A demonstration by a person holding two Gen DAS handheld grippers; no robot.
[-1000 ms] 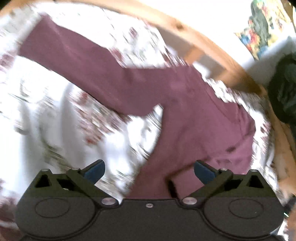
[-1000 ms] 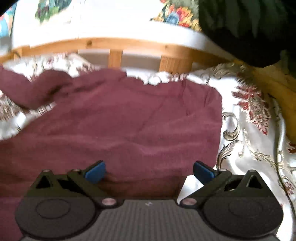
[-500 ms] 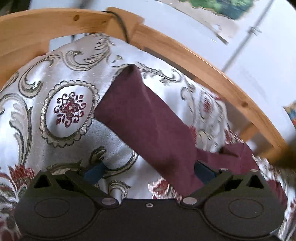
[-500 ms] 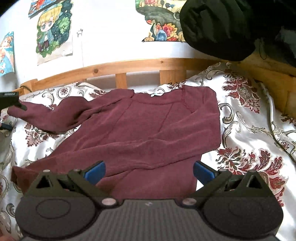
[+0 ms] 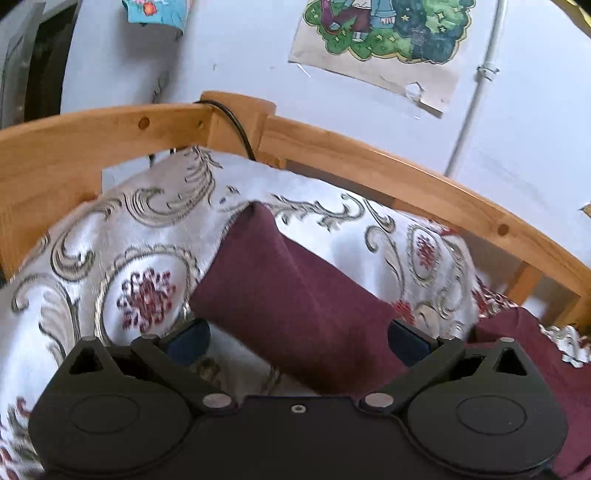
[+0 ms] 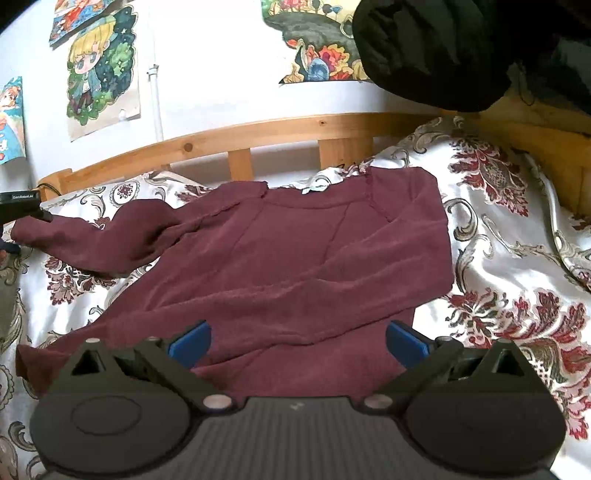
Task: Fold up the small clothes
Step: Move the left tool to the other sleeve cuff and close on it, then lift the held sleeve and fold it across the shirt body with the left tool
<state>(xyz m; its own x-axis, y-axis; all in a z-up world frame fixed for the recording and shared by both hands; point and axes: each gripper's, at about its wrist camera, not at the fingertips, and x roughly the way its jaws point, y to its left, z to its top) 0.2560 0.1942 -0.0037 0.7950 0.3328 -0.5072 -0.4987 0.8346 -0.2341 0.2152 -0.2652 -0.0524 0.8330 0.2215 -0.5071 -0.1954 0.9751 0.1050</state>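
A maroon long-sleeved top (image 6: 295, 258) lies flat on a floral bedspread (image 6: 517, 258), neckline toward the wooden rail. One sleeve is folded across the body; the other sleeve (image 6: 92, 240) stretches out to the left. In the left wrist view that outstretched sleeve (image 5: 288, 295) runs between the wide-apart fingers of my left gripper (image 5: 299, 338), cuff pointing away; the gripper is open over it. My right gripper (image 6: 297, 341) is open above the top's lower hem, nothing between its fingers. The left gripper's tip (image 6: 22, 201) shows at the sleeve's cuff in the right wrist view.
A wooden bed rail (image 6: 258, 133) borders the far side, with a corner post and a black cable (image 5: 236, 125) at the left. A dark garment (image 6: 443, 48) hangs at the upper right. Posters hang on the white wall (image 5: 384, 33).
The left gripper swung from the top's body to the outstretched sleeve and has tilted up a little. The right gripper pulled back and up from the top, then held its place.
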